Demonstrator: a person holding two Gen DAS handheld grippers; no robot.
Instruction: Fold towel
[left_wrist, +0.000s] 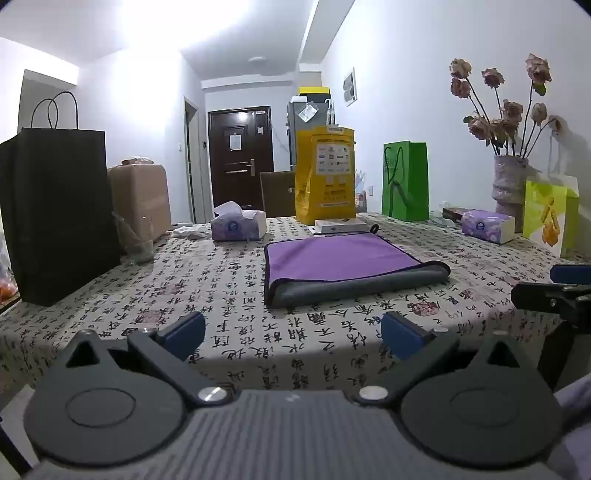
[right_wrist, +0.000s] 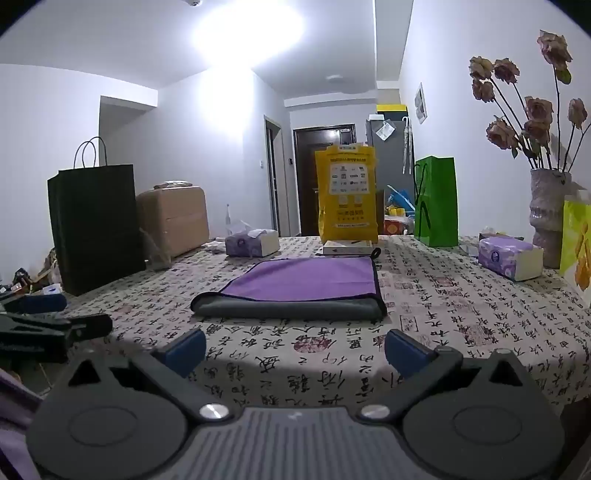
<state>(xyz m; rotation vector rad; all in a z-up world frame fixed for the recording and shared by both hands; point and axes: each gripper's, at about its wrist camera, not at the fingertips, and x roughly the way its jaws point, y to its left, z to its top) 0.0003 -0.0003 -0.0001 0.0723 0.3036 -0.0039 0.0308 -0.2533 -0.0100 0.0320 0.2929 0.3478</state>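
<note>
A purple towel (left_wrist: 340, 258) with a grey underside lies folded on the table, its grey fold edge toward me; it also shows in the right wrist view (right_wrist: 306, 280). My left gripper (left_wrist: 293, 336) is open and empty, low at the table's near edge, short of the towel. My right gripper (right_wrist: 295, 350) is open and empty, also at the near edge, short of the towel. The right gripper shows at the right edge of the left wrist view (left_wrist: 554, 291). The left gripper shows at the left edge of the right wrist view (right_wrist: 55, 325).
The table has a calligraphy-print cloth (left_wrist: 221, 295). Around the towel stand a black paper bag (left_wrist: 59, 214), two tissue packs (left_wrist: 238, 225) (left_wrist: 487, 225), a yellow bag (left_wrist: 325, 177), a green bag (left_wrist: 406, 181), a white box (left_wrist: 340, 225) and a vase of dried roses (left_wrist: 509, 184).
</note>
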